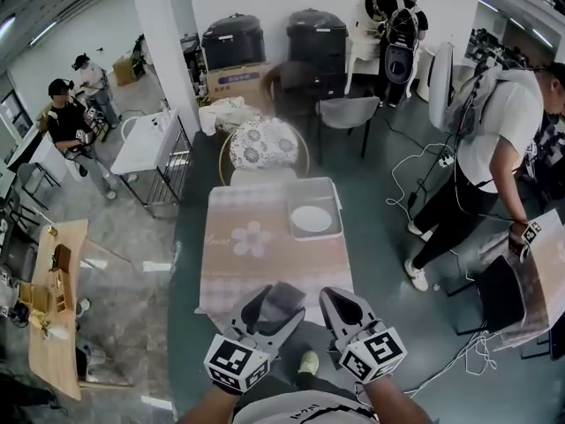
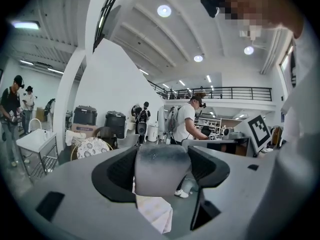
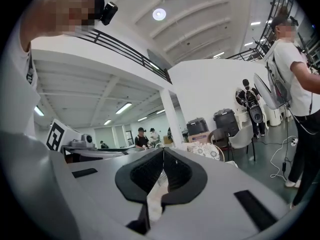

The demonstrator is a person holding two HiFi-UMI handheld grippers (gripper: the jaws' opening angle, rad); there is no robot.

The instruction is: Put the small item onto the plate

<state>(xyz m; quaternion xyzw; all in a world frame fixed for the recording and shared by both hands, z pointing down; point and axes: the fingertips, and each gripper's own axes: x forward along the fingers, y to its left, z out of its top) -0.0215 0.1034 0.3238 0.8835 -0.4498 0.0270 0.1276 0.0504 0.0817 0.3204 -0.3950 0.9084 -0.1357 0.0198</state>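
A small grey rounded item (image 2: pixel 162 170) sits clamped between the jaws of my left gripper (image 1: pixel 277 313), raised in the air short of the near edge of the table (image 1: pixel 238 268). The head view shows the same item (image 1: pixel 285 295) as a dark grey lump. The white plate (image 1: pixel 311 218) lies in a pale tray (image 1: pixel 338 208) on the table's far right part, well ahead of both grippers. My right gripper (image 1: pixel 340 301) hovers beside the left one, jaws pressed together on nothing, as the right gripper view (image 3: pixel 163 166) confirms.
The table wears a pink checked cloth with a flower print. A chair with a floral cushion (image 1: pixel 263 142) stands at its far end, a grey chair (image 1: pixel 347 113) beyond. A person (image 1: pixel 494 148) bends over at the right, with cables on the floor. A wooden bench (image 1: pixel 57 307) is left.
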